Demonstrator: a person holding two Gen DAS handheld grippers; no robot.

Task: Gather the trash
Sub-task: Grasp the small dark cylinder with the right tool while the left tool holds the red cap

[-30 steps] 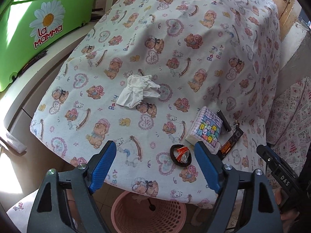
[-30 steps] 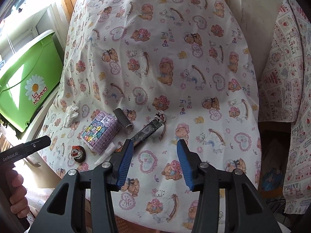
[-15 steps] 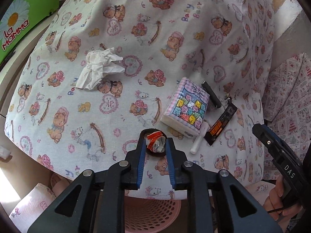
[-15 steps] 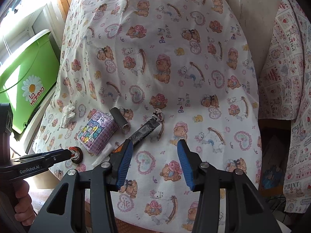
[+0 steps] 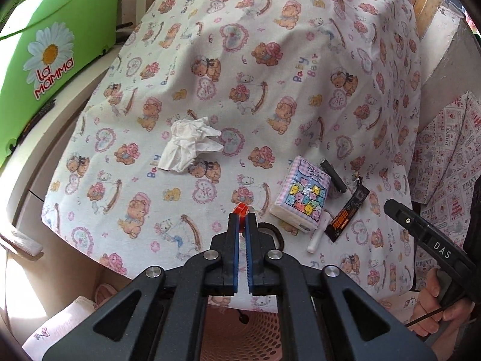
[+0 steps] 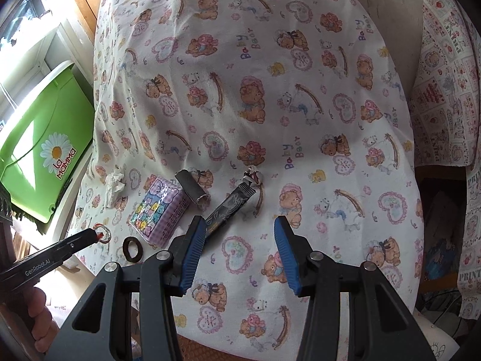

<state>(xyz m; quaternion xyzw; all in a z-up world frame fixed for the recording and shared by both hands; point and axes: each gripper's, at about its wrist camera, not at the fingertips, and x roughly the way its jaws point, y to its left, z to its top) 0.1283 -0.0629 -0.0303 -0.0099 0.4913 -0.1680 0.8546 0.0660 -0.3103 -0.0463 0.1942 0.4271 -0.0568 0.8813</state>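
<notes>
The left claw [image 5: 242,221] was clamped on a small red-and-clear wrapper [image 5: 241,209], its blue pads almost together. Half a second before, the same claw had only bracketed that wrapper while it sat inside the black ring [image 5: 272,234] on the desk [image 5: 300,96]; now the wrapper was pinched at the tips and raised off the cloth, and the ring lay alone behind the claw — in the right wrist view it sat flat [image 6: 132,249] near the desk's front edge, apart from the wrapper [image 6: 100,234].

The right claw [image 6: 240,234] hung with its fingers wide apart, holding nothing, much as it had in the earlier frames. Just ahead of its left finger lay the dark sachet [image 6: 230,207], with the grey tube [image 6: 191,187] and the pastel tissue pack [image 6: 159,210] beside it.

The crumpled white tissue [image 5: 189,146] had not moved — it lay well apart from the rest, toward the green box [image 5: 51,57]. The pink basket [image 5: 240,334] stood on the floor below the desk edge, beneath the left claw.
</notes>
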